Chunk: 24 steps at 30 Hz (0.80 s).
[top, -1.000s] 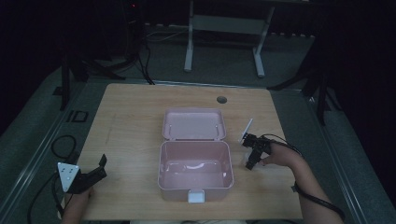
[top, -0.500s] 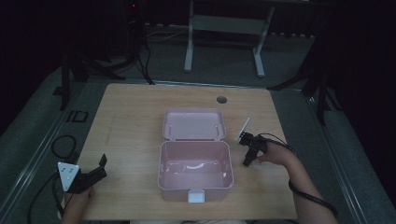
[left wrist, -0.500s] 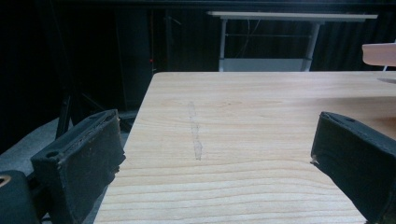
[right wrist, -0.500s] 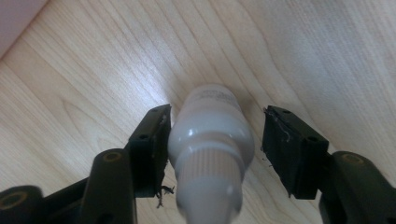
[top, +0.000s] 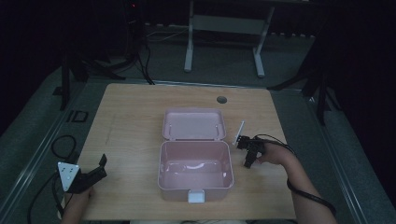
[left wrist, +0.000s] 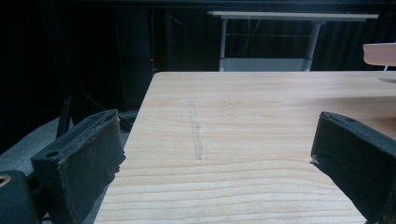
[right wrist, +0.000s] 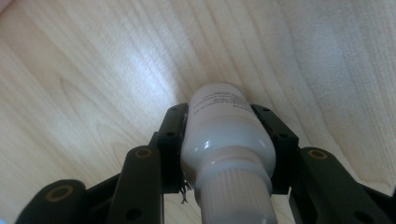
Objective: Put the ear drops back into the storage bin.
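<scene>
Left gripper (top: pixel 93 172) near front-left corner of table (top: pixel 130 107), jaws wide apart, nothing between, aimed along bare wood.

Pink box (top: pixel 195 165) mid-table toward front edge, lid laid back flat, inside looks empty.

Right gripper (right wrist: pixel 227 122) just right of box, near right edge, jaws clamped on white bottle (right wrist: pixel 226 135), base toward wood.

Likely step: carry bottle to box. Next: lift above rim, travel left, lower inside.

Clear wood left of box; less room at right edge.
</scene>
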Each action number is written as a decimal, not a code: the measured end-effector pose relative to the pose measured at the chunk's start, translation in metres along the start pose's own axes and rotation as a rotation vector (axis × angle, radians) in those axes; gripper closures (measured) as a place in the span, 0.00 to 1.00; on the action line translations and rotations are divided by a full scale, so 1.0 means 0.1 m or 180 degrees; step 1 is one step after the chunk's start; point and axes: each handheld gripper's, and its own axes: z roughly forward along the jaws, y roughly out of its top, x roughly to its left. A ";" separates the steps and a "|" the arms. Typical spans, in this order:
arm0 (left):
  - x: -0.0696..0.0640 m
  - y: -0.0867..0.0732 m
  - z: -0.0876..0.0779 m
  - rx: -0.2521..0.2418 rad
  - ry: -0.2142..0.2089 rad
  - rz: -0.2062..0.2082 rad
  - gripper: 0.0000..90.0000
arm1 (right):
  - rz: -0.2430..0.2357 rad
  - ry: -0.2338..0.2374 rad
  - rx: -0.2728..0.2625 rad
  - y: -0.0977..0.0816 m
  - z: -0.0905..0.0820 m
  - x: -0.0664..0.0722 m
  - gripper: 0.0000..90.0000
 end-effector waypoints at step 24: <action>0.00 0.00 0.00 0.0002 0.0011 -0.0007 0.03 | -0.0961 -0.0080 -0.0052 -0.35 -0.16 0.31 0.66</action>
